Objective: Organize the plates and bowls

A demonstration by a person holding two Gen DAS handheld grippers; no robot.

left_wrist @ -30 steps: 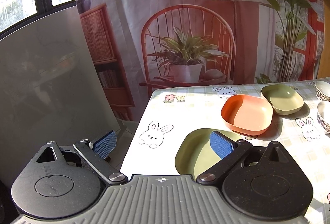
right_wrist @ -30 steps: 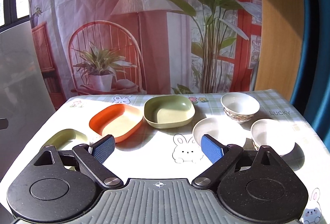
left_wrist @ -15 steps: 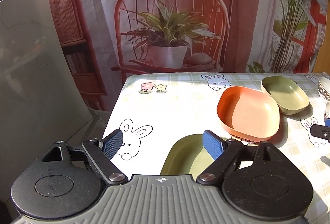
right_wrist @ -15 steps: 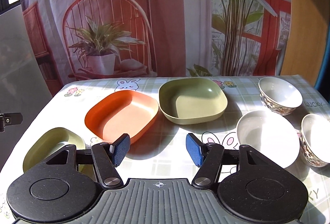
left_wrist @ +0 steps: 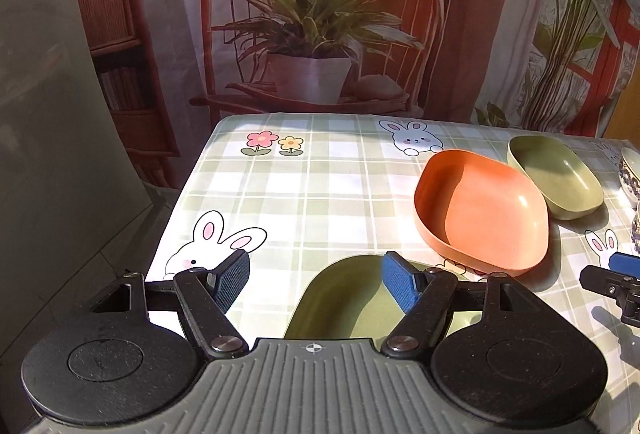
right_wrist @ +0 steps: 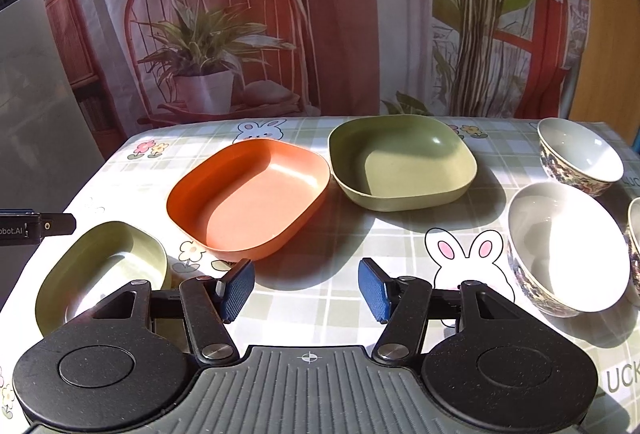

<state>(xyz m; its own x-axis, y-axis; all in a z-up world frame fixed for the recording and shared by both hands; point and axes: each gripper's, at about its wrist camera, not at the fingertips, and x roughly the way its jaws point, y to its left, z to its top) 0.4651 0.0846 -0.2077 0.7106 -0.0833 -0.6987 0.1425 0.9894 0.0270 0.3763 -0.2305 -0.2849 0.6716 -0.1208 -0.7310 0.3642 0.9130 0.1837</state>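
Approach step: left tongs (left_wrist: 314, 280) wide over small olive-green rounded plastic dish (left_wrist: 344, 304); right tongs (right_wrist: 306, 288) wide, empty. Rim grasp needed next.

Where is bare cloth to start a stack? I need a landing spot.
Free: the far-left cloth between the flower print and the orange dish. Crowded: the right side, where white bowls sit close together.

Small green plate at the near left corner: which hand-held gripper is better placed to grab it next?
Probably left. The left hand-held gripper is open with the small green plate right at its fingertips. The right hand-held gripper, also open, faces the orange plate, with the small plate off to its side.
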